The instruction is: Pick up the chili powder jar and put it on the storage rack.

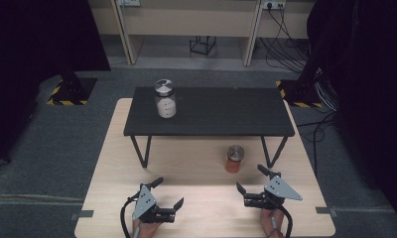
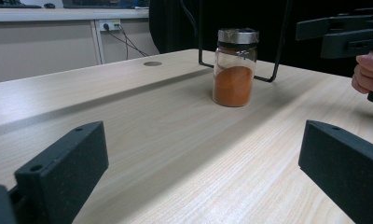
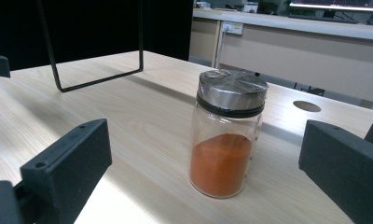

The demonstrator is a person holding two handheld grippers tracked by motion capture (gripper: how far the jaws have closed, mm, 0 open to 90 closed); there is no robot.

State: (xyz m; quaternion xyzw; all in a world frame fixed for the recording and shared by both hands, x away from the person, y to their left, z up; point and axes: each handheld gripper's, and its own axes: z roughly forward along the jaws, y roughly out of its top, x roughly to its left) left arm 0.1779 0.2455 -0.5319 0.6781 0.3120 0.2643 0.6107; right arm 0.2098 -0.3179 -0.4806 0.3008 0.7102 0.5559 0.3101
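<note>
Standing upright, orange-powder jar (image 3: 227, 135) faces the spread right claw (image 3: 208, 186).

High view dim, corners nearly black, tabletop (image 1: 112, 163) evenly lit from above. The dark shelf (image 1: 209, 111) casts a soft shadow beneath. Both gripper views brighter and sharp; glare on the orange spice jar (image 3: 227, 135) lid.

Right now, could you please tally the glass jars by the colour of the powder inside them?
Orange powder: 1, the metal-lidded glass jar of orange powder on the light wooden table.
White powder: 1, the metal-lidded glass jar of white powder on the black raised shelf.
Total: 2 jars.
</note>
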